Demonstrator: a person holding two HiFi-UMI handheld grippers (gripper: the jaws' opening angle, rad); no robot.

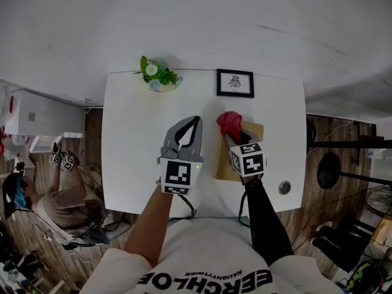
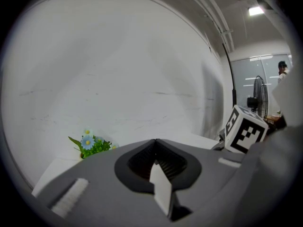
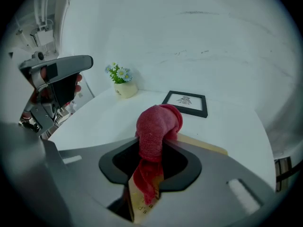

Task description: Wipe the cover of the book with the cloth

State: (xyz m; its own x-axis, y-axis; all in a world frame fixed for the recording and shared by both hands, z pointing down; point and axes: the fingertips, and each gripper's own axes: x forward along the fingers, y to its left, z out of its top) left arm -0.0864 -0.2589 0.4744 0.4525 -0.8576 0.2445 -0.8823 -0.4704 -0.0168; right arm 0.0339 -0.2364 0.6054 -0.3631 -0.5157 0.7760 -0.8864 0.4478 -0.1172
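Between the jaws of my right claw (image 3: 157,143) a red cloth (image 3: 159,121) is pinched tight, its bunched end bulging ahead of the tips and a thin tail hanging back through the jaw opening. Beneath this claw the tan book (image 1: 222,165) lies flat on the white table (image 1: 135,133), with the cloth over its far left corner. Ahead stands a black picture frame (image 3: 186,103); further left, a small pot of flowers (image 3: 121,83). My left claw (image 1: 197,121), just left of the right one and beside the book, has its jaws together, holding nothing.
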